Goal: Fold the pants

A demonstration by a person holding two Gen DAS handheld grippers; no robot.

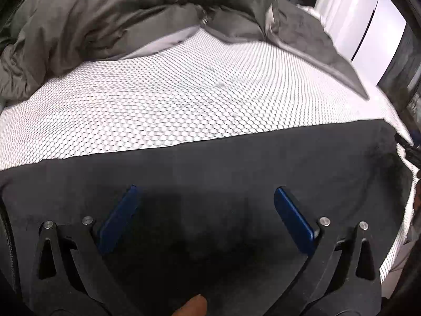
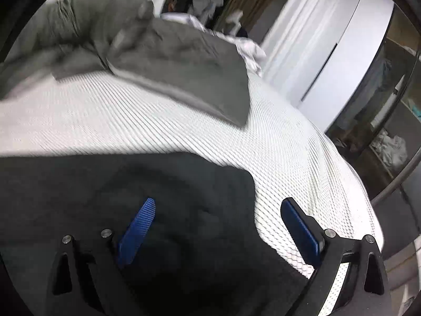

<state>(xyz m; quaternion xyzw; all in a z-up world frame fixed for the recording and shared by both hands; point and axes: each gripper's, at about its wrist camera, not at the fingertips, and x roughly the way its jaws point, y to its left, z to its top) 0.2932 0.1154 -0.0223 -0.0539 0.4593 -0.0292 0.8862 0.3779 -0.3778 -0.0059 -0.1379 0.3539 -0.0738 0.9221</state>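
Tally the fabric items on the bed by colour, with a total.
Black: 1, the pants
Grey: 2, the duvet and the pillow
White: 1, the mattress cover
Total: 4

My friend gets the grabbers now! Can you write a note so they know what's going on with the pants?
Left gripper: open, holding nothing, hovering over the dark pants.
Right gripper: open, holding nothing, over the right-hand edge of the pants, one finger above the cloth and the other above the mattress.
The pants lie spread fairly flat along the near side of the white mattress. A grey blanket is bunched up at the far side, apart from them.
Done: the pants are laid out; whether they are already folded once, I cannot tell.
Left: grab an edge and fold them over.
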